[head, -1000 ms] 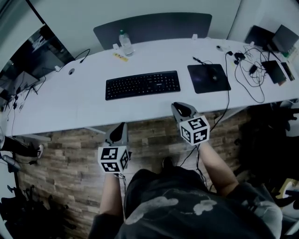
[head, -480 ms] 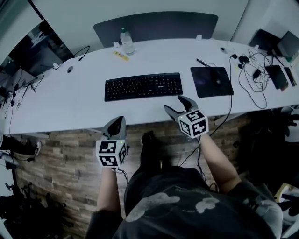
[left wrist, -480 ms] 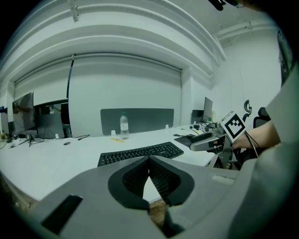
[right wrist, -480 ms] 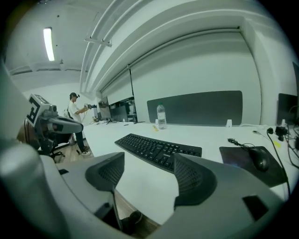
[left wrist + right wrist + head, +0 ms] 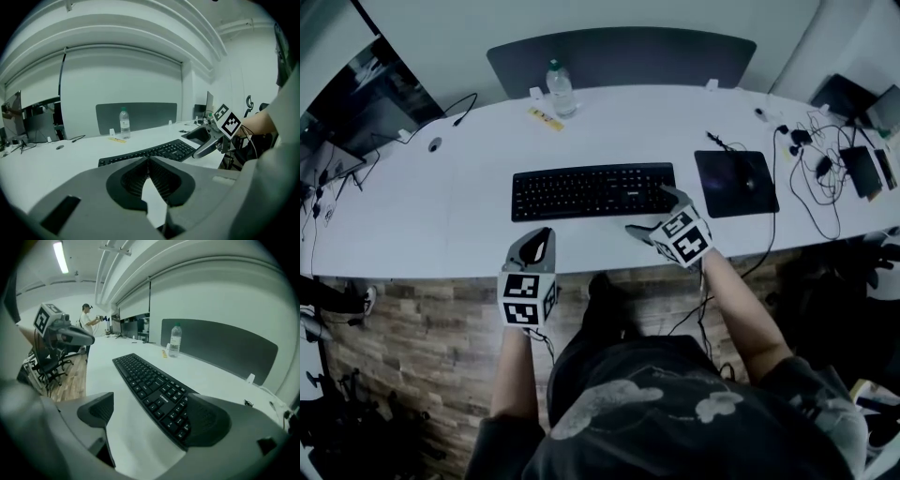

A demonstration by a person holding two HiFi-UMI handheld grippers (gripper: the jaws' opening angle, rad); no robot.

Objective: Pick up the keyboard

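Note:
A black keyboard (image 5: 592, 190) lies flat on the white desk (image 5: 441, 216), also seen in the left gripper view (image 5: 154, 151) and the right gripper view (image 5: 147, 383). My right gripper (image 5: 654, 214) is at the keyboard's right front corner, jaws wide and opening. One jaw hangs over the keyboard's end keys, the other over bare desk in front, and the corner lies between them unpressed (image 5: 150, 423). My left gripper (image 5: 540, 238) is shut and empty (image 5: 149, 160) at the desk's front edge, short of the keyboard's left half.
A dark mouse pad with a mouse (image 5: 736, 181) lies right of the keyboard. Tangled cables and devices (image 5: 820, 155) fill the far right. A water bottle (image 5: 560, 89) stands at the back by a grey partition (image 5: 623, 54). A monitor (image 5: 356, 103) sits left. A person (image 5: 86, 317) stands far off.
Both grippers moved forward from over the floor to the desk. The right gripper rolled, opened its jaws and reached the keyboard's right front corner. The left stayed shut.

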